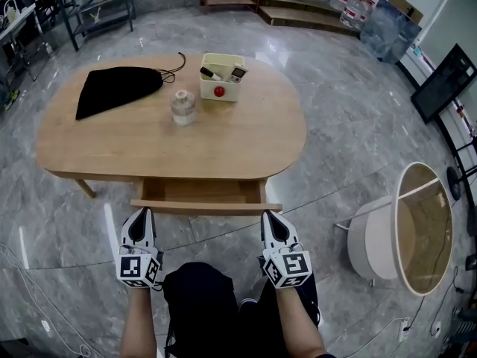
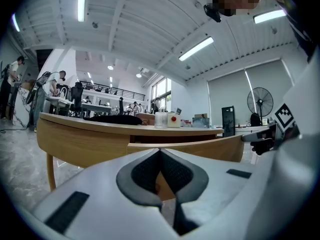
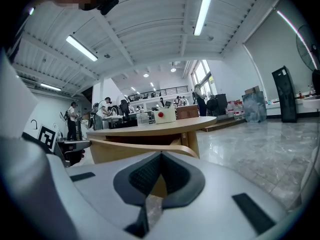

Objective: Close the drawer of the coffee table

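The drawer (image 1: 201,192) stands pulled out from the near side of the oval wooden coffee table (image 1: 246,144). The left gripper (image 1: 141,213) and the right gripper (image 1: 268,216), both clenched on nothing, point at the left and right ends of its front panel. Farther back on the tabletop lie a black bag (image 1: 115,88), a clear jar (image 1: 182,107) and a cream box (image 1: 222,77).

The rear of the drawer (image 1: 200,192) is hidden under the top of the coffee table (image 1: 223,144), the things in the cream box (image 1: 221,78) on it are too small to name, and the person's forearms (image 1: 139,321), on the table's near side, run off the bottom edge.
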The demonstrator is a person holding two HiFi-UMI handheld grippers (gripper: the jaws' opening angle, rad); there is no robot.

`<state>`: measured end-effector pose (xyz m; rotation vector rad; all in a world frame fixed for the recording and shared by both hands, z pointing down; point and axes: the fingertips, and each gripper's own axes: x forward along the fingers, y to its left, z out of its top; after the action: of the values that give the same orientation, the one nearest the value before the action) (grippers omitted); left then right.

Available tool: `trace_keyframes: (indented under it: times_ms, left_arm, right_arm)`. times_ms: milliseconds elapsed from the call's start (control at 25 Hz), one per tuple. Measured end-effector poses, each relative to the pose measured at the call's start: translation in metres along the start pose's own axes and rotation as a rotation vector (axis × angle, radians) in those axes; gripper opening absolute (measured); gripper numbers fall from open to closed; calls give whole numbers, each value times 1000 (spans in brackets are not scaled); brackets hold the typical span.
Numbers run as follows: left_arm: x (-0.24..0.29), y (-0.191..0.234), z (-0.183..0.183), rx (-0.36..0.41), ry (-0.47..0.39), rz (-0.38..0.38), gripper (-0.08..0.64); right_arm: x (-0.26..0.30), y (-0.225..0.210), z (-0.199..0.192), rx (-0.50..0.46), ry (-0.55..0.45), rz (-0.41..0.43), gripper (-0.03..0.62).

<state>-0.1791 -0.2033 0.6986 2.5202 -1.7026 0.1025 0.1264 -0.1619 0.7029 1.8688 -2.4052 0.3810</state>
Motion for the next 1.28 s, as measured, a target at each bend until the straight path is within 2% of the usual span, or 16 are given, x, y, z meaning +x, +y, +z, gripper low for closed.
trace_keyframes:
  times_ms: [1280]
  left_arm:
    - [36, 9, 2, -28, 58, -13, 25]
  right_arm:
    - [34, -13, 9, -10, 36, 9, 26]
